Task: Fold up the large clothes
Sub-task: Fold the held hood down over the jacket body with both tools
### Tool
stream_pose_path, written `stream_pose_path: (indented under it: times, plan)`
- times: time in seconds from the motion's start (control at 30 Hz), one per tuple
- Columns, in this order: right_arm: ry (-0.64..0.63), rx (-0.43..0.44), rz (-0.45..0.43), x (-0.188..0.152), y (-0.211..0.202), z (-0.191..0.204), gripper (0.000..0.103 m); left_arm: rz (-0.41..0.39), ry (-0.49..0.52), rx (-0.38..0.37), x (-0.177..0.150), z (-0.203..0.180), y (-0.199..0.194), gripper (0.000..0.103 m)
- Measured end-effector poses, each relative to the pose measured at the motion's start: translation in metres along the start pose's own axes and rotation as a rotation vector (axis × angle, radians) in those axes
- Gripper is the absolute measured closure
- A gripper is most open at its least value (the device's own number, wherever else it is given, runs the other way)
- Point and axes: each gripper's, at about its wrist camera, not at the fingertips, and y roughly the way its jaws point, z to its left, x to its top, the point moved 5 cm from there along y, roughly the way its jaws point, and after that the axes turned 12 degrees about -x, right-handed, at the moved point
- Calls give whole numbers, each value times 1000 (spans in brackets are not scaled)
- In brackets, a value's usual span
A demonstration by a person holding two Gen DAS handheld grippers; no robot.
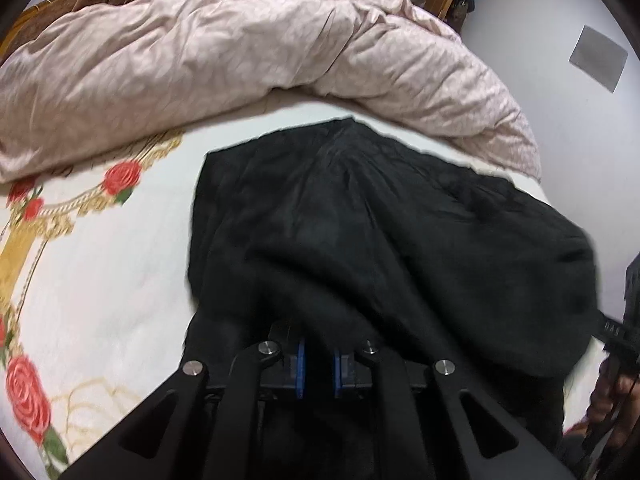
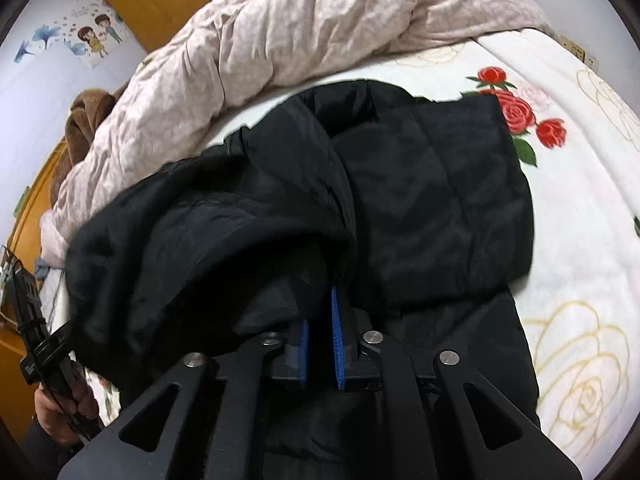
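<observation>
On the bed, over a white sheet (image 2: pixel 580 240) printed with red and gold roses, lies a large black coat (image 2: pixel 432 184), partly doubled over itself. From the left wrist camera the coat (image 1: pixel 360 232) spreads straight ahead of the left gripper (image 1: pixel 319 364) and drapes down over its fingertips; the blue pads (image 1: pixel 300 368) stand almost together with a thin gap, and black cloth covers their tips, so a pinch on the cloth cannot be told for sure. From the right wrist camera the right gripper (image 2: pixel 320 344) sits under a raised fold of the coat, jaws only slightly parted, the fold's edge running down between the blue pads (image 2: pixel 338 344); whether they press it is unclear. A crumpled pink quilt (image 1: pixel 224 60) is heaped beyond the coat.
</observation>
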Motion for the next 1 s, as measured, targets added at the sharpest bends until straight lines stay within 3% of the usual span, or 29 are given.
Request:
stream_pose_path:
  times: [0.17,0.3,0.4,0.53,0.7,0.8,1.0]
  plan:
    - [6,-21,-1,-21,-17,-11,83,-6,-31,2,-19,10,-25,93]
    - [-15,-21,-76,-3,-34,1,83,-59,-6,-42,3,-11,-31,92]
    - [-46,16,-107,16,-31,26,83,-76,43,-72,27,-37,-15,79]
    - [-105,44,-89,30,1,60,83,-47,75,-92,39,-56,26,75]
    - [-148,-10,36,4,64,59,83,58,81,-77,4,-42,77,75]
    - [-124,9,71,-12,85,49,85,34,109,-66,-13,-30,87,75]
    - [-159,-28,36,-19,96,50,85,24,123,-51,-16,-30,93,75]
